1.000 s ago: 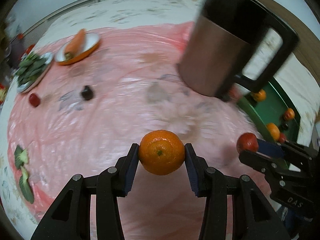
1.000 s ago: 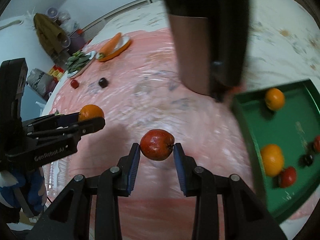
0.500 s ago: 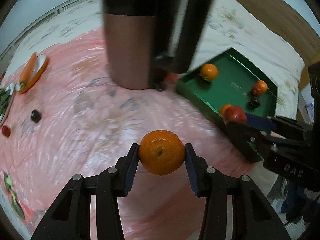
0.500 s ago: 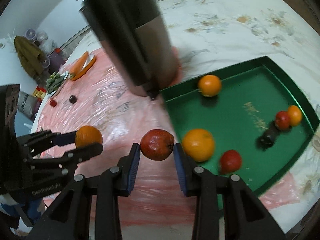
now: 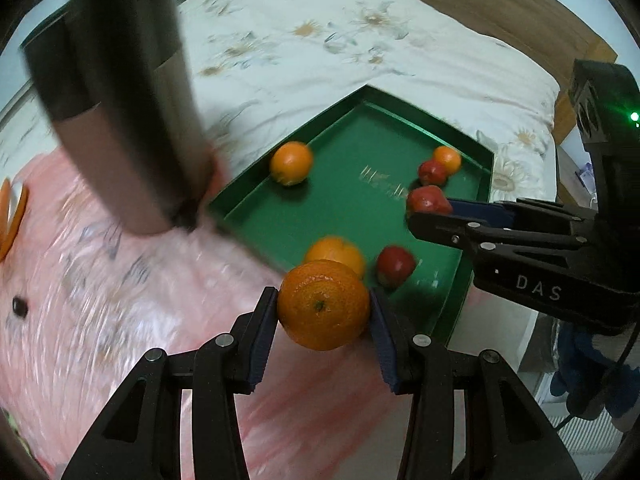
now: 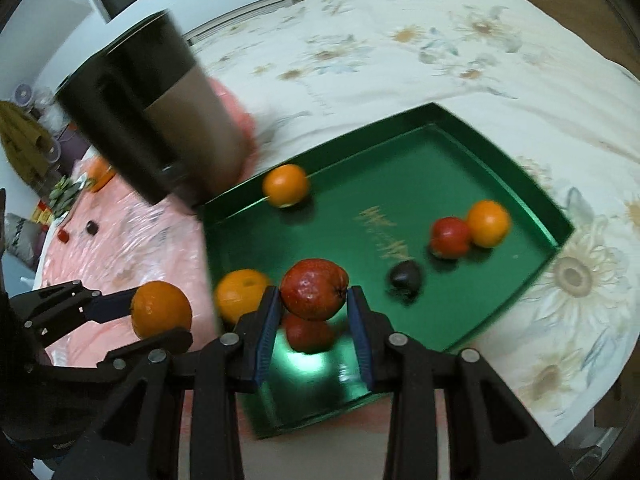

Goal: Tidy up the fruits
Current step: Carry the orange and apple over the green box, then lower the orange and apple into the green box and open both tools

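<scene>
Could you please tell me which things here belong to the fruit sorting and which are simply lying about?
Belongs to the job:
- orange in the left claw
- red fruit in the right claw
- green tray with fruit in it

Lying about:
- metal jug
- plate of greens
- flowered bedspread

I hold an orange (image 5: 323, 305) in my left gripper (image 5: 323, 312) and a red apple (image 6: 313, 289) in my right gripper (image 6: 313, 300), over the near edge of a green tray (image 6: 440, 168) holding loose oranges, red fruit and one dark fruit.
</scene>
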